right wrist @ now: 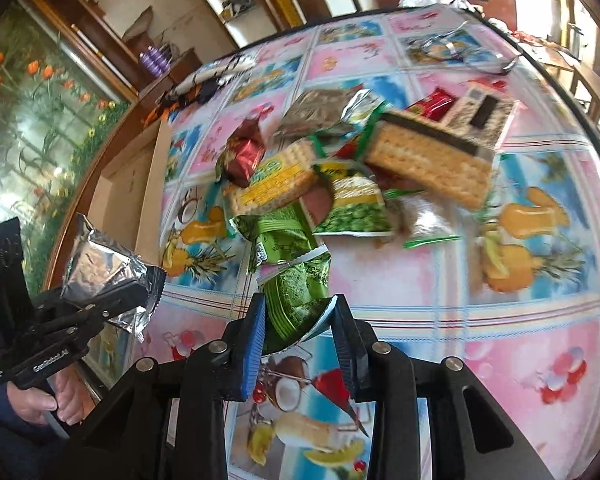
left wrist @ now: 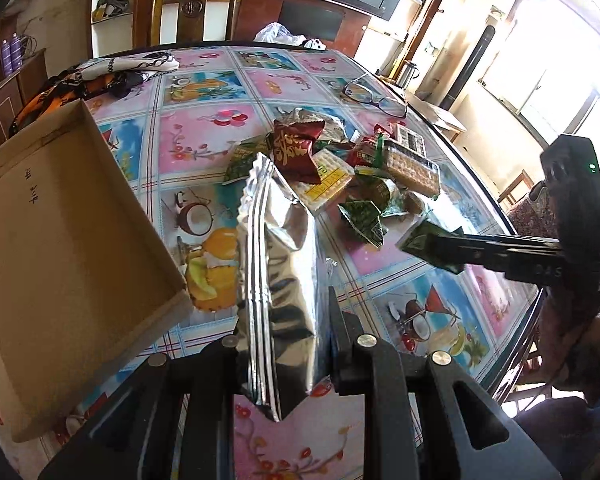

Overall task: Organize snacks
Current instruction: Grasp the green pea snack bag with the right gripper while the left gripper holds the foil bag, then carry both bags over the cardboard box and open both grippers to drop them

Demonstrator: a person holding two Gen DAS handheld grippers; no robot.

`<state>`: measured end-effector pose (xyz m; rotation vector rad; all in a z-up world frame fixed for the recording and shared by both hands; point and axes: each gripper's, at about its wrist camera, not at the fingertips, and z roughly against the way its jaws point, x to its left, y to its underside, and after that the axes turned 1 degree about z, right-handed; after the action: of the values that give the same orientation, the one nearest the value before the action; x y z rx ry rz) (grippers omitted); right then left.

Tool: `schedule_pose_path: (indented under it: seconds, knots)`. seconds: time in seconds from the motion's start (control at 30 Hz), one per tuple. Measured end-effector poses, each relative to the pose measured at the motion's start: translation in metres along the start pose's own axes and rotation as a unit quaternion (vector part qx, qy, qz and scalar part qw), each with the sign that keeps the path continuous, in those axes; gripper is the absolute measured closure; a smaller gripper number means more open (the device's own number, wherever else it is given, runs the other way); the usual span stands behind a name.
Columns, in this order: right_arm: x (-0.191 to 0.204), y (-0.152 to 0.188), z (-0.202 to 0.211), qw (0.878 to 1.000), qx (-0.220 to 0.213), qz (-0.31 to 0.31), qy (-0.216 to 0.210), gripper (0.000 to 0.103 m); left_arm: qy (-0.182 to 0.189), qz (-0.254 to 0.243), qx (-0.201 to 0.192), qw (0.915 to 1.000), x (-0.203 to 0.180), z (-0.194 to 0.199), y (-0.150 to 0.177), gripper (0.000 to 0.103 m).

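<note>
My left gripper is shut on a silver foil snack packet and holds it above the table, right of a shallow cardboard box lid. The packet also shows in the right wrist view. My right gripper is shut on a small green snack packet, lifted just off the table; the packet shows in the left wrist view too. A pile of snacks lies mid-table: a red packet, cracker packs and green packets.
The table has a glossy fruit-print cover. Eyeglasses lie at the far right, a patterned cloth at the far left, a plastic bag at the far edge. The cardboard lid sits at the table's left edge.
</note>
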<state>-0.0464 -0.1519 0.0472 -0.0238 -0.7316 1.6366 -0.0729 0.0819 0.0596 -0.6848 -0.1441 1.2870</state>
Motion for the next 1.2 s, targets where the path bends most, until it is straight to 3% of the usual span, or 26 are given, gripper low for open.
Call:
schedule_pose_path:
  seconds: [0.2, 0.5, 0.87, 1.2]
  knots:
    - [0.006, -0.002, 0.016, 1.0, -0.021, -0.003, -0.008, 0.068, 0.008, 0.008, -0.006, 0.9999, 0.007, 0.004, -0.005, 0.082]
    - [0.042, -0.013, 0.007, 0.999, -0.004, 0.021, -0.034, 0.068, -0.005, 0.054, -0.037, 0.9979, 0.051, 0.038, -0.007, 0.082]
    - [0.129, -0.054, -0.043, 0.994, 0.015, 0.068, -0.087, 0.068, -0.046, 0.105, -0.048, 0.9922, 0.131, 0.075, 0.003, 0.082]
    - [0.2, -0.089, -0.083, 0.989, 0.025, 0.102, -0.105, 0.068, -0.05, 0.116, -0.056, 0.9904, 0.177, 0.082, -0.015, 0.082]
